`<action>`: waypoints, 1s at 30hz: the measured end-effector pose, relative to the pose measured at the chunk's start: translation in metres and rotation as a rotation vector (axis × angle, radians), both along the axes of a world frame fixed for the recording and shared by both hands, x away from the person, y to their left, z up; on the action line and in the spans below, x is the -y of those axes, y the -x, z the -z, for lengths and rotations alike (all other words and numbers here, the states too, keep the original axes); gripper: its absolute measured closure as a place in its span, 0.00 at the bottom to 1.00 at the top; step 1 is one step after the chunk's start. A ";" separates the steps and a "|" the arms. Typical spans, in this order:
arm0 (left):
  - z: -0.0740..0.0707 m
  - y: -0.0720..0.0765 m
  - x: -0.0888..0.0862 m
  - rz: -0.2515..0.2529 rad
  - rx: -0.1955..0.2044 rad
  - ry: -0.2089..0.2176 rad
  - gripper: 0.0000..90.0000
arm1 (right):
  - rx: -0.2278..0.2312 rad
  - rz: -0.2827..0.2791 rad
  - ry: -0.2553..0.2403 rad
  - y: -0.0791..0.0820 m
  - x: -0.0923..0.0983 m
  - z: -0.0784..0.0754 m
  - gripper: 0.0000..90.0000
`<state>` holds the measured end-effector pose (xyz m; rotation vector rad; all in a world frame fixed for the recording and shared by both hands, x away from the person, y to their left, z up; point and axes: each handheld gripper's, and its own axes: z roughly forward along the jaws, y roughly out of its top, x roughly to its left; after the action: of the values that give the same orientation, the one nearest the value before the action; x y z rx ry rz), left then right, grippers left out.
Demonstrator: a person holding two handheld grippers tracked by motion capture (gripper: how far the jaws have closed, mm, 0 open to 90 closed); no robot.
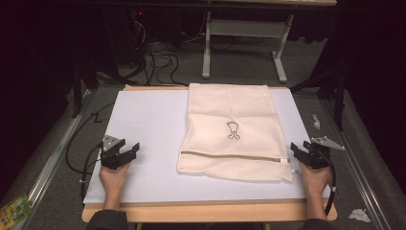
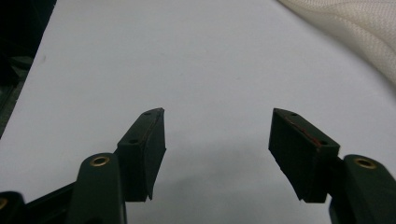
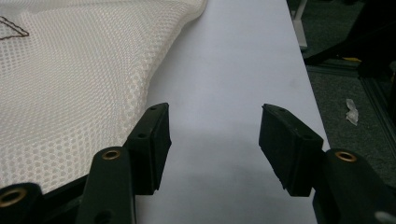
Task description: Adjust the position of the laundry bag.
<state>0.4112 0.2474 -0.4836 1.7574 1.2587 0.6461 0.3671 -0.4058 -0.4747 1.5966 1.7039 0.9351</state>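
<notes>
- mesh laundry bag lies flat on the white table mat, right of centre, zipper edge nearest the person.
- risk: loose mesh may snag or bunch if one layer alone is pinched.
- right gripper: jaws spread, empty, just beside the bag's corner.
- left gripper: jaws spread, empty, well apart from the bag, resting low.

High view: fixed above the person's side, looks fwd and down on the whole white table. Left gripper view rides low, close over bare table; mesh bag clips its upper right corner. Right gripper view, equally low, has the bag upper left. All three share bag and table.
</notes>
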 end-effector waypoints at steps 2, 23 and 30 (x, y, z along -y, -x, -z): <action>0.000 0.000 0.000 0.002 -0.003 0.000 0.41 | 0.001 -0.003 0.007 0.000 0.000 0.000 0.49; 0.000 -0.002 0.002 0.022 -0.023 -0.020 0.38 | -0.001 0.001 -0.004 -0.001 0.001 0.000 0.47; 0.000 -0.004 0.002 0.024 -0.028 -0.014 0.37 | -0.005 0.002 -0.016 -0.001 0.002 0.000 0.46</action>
<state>0.4149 0.2457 -0.4832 1.7963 1.2535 0.6198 0.3678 -0.4078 -0.4745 1.6123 1.7023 0.9462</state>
